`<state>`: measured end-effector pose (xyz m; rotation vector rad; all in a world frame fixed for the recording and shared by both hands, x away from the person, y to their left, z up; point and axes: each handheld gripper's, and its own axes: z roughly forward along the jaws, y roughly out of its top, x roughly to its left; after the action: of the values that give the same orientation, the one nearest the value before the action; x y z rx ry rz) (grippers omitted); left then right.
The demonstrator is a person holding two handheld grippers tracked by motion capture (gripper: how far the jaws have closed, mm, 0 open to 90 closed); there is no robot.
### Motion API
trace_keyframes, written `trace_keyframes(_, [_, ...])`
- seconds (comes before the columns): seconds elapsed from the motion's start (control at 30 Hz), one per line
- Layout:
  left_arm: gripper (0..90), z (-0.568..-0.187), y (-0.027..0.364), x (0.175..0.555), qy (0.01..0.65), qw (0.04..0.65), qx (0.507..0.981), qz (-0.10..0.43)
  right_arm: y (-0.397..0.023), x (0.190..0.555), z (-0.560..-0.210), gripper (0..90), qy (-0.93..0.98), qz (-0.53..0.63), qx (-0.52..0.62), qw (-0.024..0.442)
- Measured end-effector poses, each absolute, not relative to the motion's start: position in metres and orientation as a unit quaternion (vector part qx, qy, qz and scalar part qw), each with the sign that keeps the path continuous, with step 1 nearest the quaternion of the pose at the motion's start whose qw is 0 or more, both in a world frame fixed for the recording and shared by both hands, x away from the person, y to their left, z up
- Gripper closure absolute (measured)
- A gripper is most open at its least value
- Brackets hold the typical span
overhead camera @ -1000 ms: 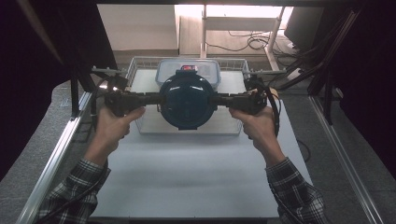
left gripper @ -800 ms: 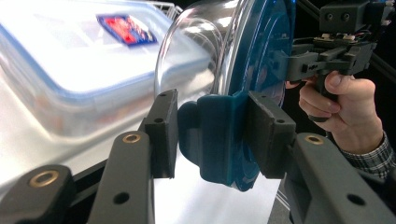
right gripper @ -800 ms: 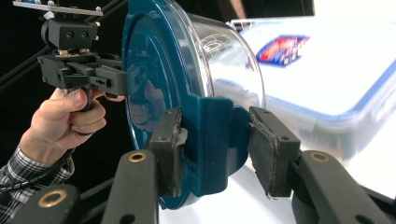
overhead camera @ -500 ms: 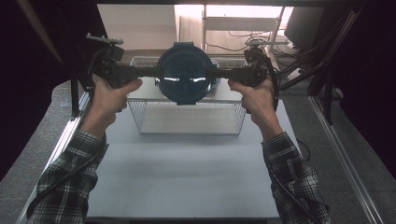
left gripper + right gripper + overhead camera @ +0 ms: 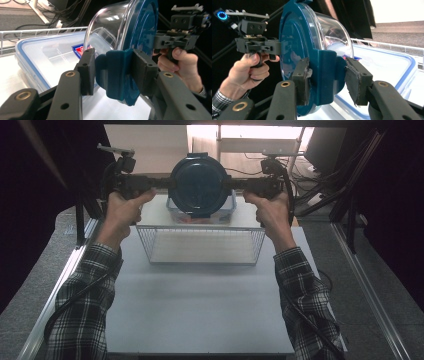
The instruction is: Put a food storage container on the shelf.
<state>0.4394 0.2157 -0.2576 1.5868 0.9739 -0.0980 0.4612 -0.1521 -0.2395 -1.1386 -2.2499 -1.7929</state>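
Note:
A round clear container (image 5: 200,185) with a dark blue lid hangs in the air, tipped on its side so the lid faces the high view. My left gripper (image 5: 170,182) is shut on the lid's left side clip (image 5: 113,75), and my right gripper (image 5: 231,183) is shut on the opposite clip (image 5: 325,75). In the left gripper view the clip sits between the left gripper's (image 5: 113,72) pads, with the clear bowl (image 5: 107,30) behind. In the right gripper view the right gripper (image 5: 327,80) clamps its clip, and the left gripper (image 5: 257,42) shows farther off in a hand.
A wire basket (image 5: 200,229) stands on the white table (image 5: 200,305) below the lifted container. A rectangular clear box with a blue-rimmed lid (image 5: 225,212) lies at the basket's far side. Black frame posts and cables (image 5: 325,180) stand on both sides.
Both hands have raised the round container together, up and away from the basket toward the far side. The grips on the two clips have stayed the same.

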Motion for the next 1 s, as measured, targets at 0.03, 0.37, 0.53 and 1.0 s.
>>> trace_keyframes(0.03, [57.2,-0.258,0.216,0.44,0.419,0.596,0.684,-0.041,-0.152,0.462,-0.24,56.5,-0.726,-0.579,-0.37,0.026])
trace_keyframes(0.37, [55.6,-0.262,0.215,0.449,0.429,0.602,0.673,-0.028,-0.149,0.477,-0.24,55.2,-0.716,-0.576,-0.392,0.031])
trace_keyframes(0.53, [54.8,-0.266,0.216,0.453,0.437,0.607,0.663,-0.033,-0.148,0.48,-0.241,54.0,-0.711,-0.578,-0.399,0.028])
trace_keyframes(1.0, [48.2,-0.272,0.211,0.469,0.47,0.594,0.653,-0.018,-0.148,0.487,-0.245,62.8,-0.716,-0.565,-0.409,-0.016])
